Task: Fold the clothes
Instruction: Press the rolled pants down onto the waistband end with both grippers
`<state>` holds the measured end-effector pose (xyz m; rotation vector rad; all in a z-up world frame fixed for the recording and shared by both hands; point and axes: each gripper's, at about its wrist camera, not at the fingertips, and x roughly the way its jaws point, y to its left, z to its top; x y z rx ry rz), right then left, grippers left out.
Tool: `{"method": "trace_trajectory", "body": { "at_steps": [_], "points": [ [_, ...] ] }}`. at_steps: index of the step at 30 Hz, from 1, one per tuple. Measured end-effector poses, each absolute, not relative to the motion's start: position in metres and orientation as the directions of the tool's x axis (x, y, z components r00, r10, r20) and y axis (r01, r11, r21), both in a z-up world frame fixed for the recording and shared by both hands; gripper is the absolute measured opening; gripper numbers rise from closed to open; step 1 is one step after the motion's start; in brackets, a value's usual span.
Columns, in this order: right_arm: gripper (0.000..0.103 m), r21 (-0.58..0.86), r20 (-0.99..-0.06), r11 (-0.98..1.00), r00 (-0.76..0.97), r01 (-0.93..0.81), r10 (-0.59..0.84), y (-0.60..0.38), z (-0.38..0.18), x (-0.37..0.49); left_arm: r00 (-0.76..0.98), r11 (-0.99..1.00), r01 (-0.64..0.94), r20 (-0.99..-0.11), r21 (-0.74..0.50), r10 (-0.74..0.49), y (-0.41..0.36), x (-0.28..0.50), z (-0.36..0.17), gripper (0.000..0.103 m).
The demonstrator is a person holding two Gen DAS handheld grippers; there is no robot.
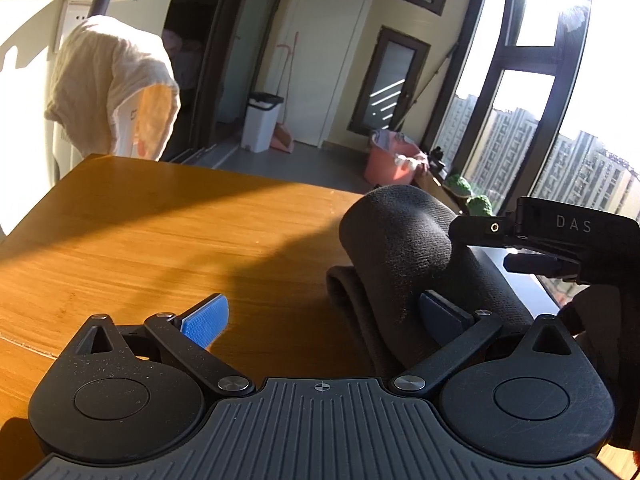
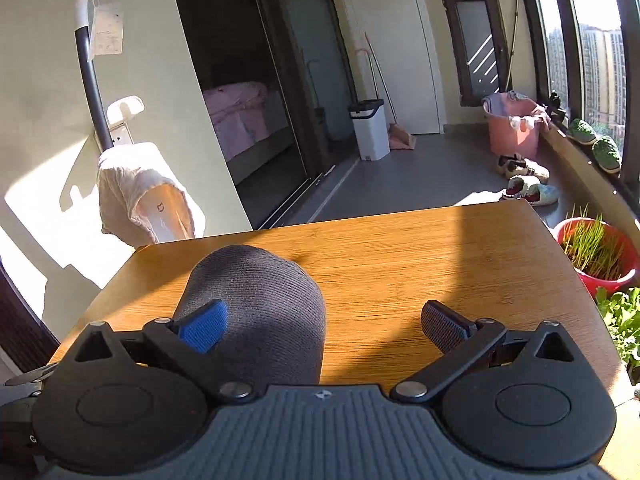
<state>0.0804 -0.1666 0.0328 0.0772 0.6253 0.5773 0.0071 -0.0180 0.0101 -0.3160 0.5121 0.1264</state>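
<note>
Two hand-held grippers frame the scene, each with its jaws spread wide and clasping nothing. My left hand-held gripper has its right pad touching the dark knit garment, which is already gathered into a thick roll on the worktop; a flatter layer of the same cloth lies beneath the roll. My right hand-held gripper sits just beside the roll, its left pad against the rounded end, the right pad over bare wood. I judge this garment nearly finished: bundled, perhaps needing a last tuck or release. Farther off, a cream cloth hangs draped over an upright appliance beyond the worktop's edge, and a pink basket by the window holds more laundry, so further pieces may remain.
</note>
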Motion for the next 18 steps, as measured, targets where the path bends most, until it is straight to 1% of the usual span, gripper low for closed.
{"method": "trace_trajectory", "body": {
  "at_steps": [3, 6, 9, 11, 15, 18],
  "points": [
    [0.103, 0.218, -0.552, 0.858, 0.666, -0.465, 0.502, -0.17, 0.021, 0.071, 0.864, 0.944, -0.198, -0.502, -0.264, 0.041, -0.018, 0.009, 0.01, 0.103],
    [0.103, 0.232, -0.53, 0.859, 0.681, -0.457, 0.505, -0.169, 0.014, 0.075, 0.864, 0.949, -0.2, -0.501, -0.244, 0.053, -0.02, 0.015, 0.011, 0.103],
    [0.103, 0.184, -0.496, 0.863, 0.714, -0.471, 0.495, -0.164, 0.012, 0.072, 0.865, 0.954, -0.213, -0.495, -0.213, 0.083, -0.022, 0.017, 0.012, 0.103],
    [0.103, 0.168, -0.484, 0.865, 0.725, -0.472, 0.49, -0.163, 0.012, 0.07, 0.864, 0.952, -0.215, -0.496, -0.219, 0.081, -0.021, 0.018, 0.011, 0.103],
    [0.103, 0.21, -0.481, 0.857, 0.713, -0.472, 0.51, -0.167, 0.009, 0.076, 0.863, 0.949, -0.216, -0.499, -0.231, 0.075, -0.019, 0.019, 0.011, 0.103],
    [0.103, 0.244, -0.482, 0.856, 0.708, -0.457, 0.515, -0.167, 0.006, 0.085, 0.862, 0.953, -0.228, -0.497, -0.199, 0.102, -0.022, 0.024, 0.013, 0.103]
  ]
}}
